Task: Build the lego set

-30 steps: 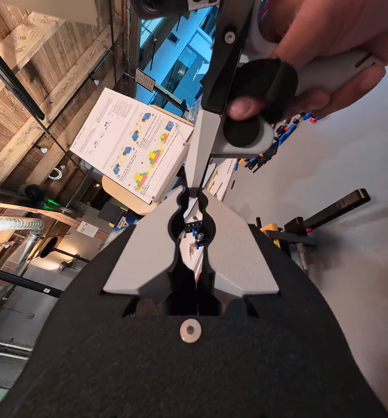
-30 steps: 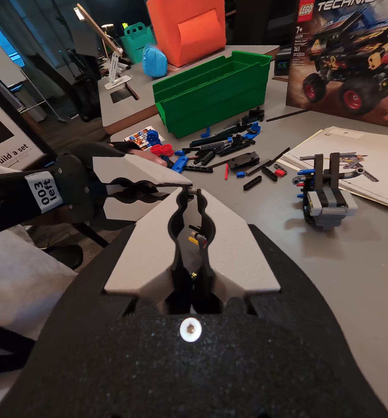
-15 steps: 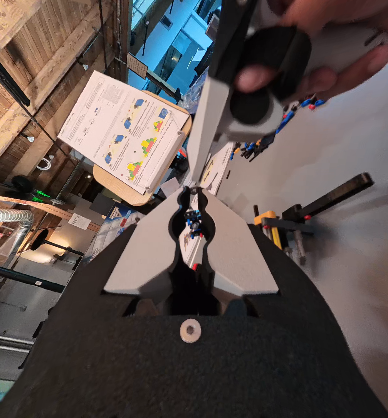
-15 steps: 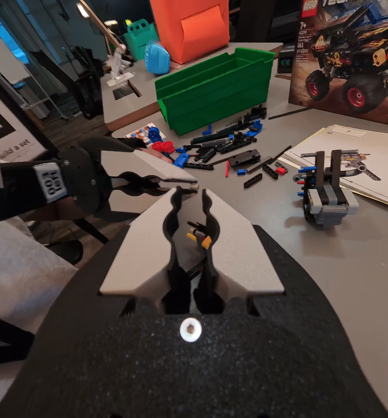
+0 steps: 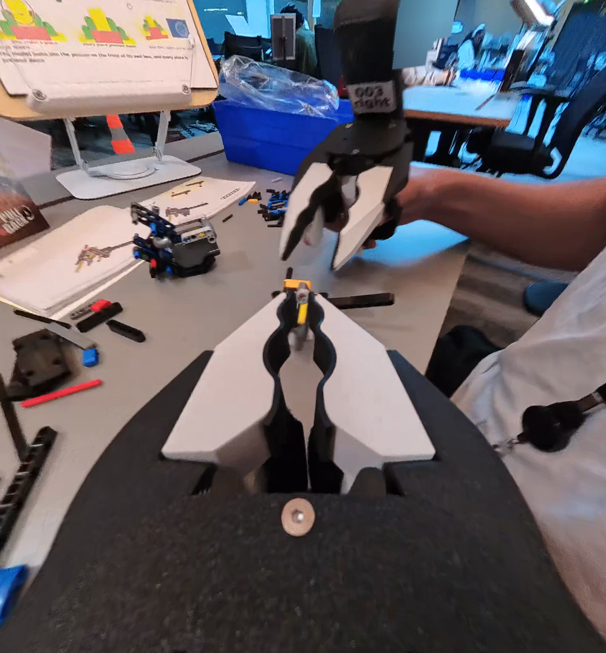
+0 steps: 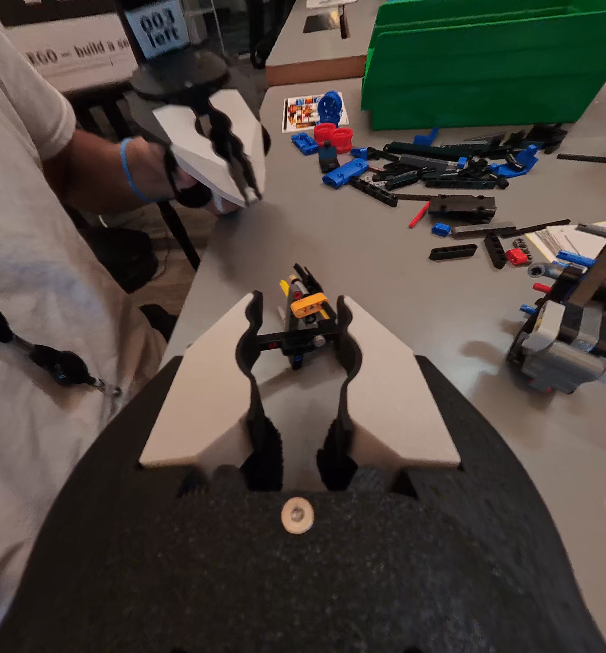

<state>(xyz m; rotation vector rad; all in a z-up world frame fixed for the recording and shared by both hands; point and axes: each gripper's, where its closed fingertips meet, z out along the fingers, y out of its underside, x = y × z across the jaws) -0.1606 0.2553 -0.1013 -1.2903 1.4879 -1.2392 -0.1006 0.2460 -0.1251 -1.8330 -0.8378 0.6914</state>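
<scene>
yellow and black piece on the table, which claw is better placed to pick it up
Right: the right claw is open with the piece lying between its fingertips, while the left claw is shut and held off to the side, away from it.

A small black-and-yellow lego sub-assembly (image 6: pixel 305 318) lies near the desk's (image 6: pixel 382 247) front edge; the grey-and-black chassis (image 6: pixel 569 339) stands upright further right; loose pieces (image 6: pixel 435 169) lie scattered beyond.

Each hand-held gripper (image 5: pixel 297 300) has pale grey wedge fingers (image 5: pixel 230 385) with wavy black inner edges on a rough black body with one silver screw (image 5: pixel 298 517). The person wears a white short-sleeved shirt (image 6: pixel 22 268) and a blue wristband (image 6: pixel 127 169).
</scene>
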